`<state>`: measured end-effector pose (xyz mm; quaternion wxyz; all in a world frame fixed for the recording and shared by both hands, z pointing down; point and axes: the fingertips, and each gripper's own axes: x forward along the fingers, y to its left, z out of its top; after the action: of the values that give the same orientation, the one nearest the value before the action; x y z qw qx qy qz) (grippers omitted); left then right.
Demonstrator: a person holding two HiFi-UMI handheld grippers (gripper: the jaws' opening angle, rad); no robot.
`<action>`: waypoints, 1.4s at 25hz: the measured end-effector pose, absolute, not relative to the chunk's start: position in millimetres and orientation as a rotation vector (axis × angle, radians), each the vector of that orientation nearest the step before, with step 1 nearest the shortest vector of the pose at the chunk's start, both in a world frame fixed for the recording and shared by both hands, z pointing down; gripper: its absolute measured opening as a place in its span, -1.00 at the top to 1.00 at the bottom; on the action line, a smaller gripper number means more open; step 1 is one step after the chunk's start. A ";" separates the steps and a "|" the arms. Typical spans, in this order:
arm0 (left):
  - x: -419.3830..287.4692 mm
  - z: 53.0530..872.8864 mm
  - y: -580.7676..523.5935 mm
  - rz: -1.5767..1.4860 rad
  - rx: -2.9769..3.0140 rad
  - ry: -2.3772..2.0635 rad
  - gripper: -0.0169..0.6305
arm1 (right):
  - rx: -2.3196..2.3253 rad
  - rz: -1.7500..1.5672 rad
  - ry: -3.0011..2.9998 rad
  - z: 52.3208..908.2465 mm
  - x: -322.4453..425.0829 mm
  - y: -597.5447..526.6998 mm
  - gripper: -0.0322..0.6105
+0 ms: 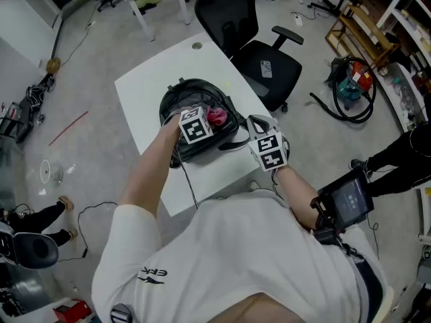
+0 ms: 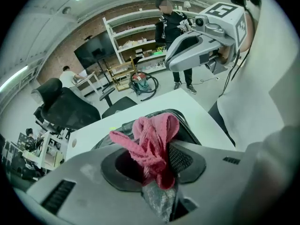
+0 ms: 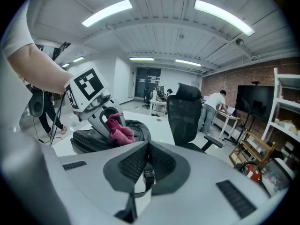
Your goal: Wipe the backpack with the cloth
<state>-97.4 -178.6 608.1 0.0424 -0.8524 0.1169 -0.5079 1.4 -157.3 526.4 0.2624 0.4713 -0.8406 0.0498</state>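
Lying on the white rectangular table (image 1: 151,79): one black fabric backpack (image 1: 192,96). Left gripper (image 2: 157,182), over the backpack's top: jaws clamped on a crumpled pink terry cloth (image 2: 152,142). Right gripper (image 3: 146,168), just beside the backpack's right edge: jaws pressed together on a thin black strap (image 3: 149,175), apparently the backpack's own.

you stand at a white tabletop (image 1: 145,106) on a grey floor (image 1: 94,153). a black office chair (image 1: 236,19) is just beside it. farther off are a brick wall (image 3: 225,81), white shelves (image 2: 131,31) and long ceiling lights (image 3: 105,12).
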 end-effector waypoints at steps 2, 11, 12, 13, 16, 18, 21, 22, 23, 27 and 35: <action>-83.0 610.6 -178.6 -1.587 -2.616 0.292 0.53 | 1.281 0.128 -2.273 522.3 13.6 -160.8 0.89; -88.8 616.8 -162.5 -1.753 -2.609 0.199 0.53 | 1.266 0.160 -2.305 523.3 28.7 -178.8 0.89; -95.3 615.5 -159.4 -1.760 -2.617 0.213 0.53 | 1.249 0.160 -2.316 523.8 23.8 -179.7 0.89; -101.4 613.9 -156.4 -1.763 -2.627 0.231 0.53 | 1.230 0.159 -2.325 524.5 18.8 -180.5 0.89; -119.7 610.7 -146.7 -1.764 -2.657 0.302 0.53 | 1.170 0.158 -2.351 529.0 3.7 -180.7 0.89; -133.6 609.8 -138.5 -1.784 -2.665 0.361 0.53 | 1.129 0.156 -2.368 532.2 -6.6 -179.4 0.89; -153.5 611.5 -122.1 -1.815 -2.678 0.436 0.53 | 1.067 0.152 -2.394 536.6 -21.6 -174.9 0.89; -160.4 611.1 -118.8 -1.819 -2.678 0.469 0.53 | 1.048 0.150 -2.402 537.4 -26.0 -173.6 0.89; -167.1 610.2 -116.5 -1.822 -2.679 0.502 0.53 | 1.031 0.145 -2.410 537.4 -30.0 -173.2 0.89; -190.5 609.5 -104.1 -1.851 -2.698 0.628 0.53 | 0.982 0.136 -2.431 537.8 -39.7 -170.6 0.89; -211.5 615.1 -92.1 -1.870 -2.654 0.857 0.53 | 0.945 0.151 -2.452 543.0 -31.5 -168.7 0.89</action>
<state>-211.5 -92.1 615.1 -0.1079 -0.7857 0.2539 -0.5538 -31.5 -168.7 543.0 0.2520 0.3476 -0.9014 0.0554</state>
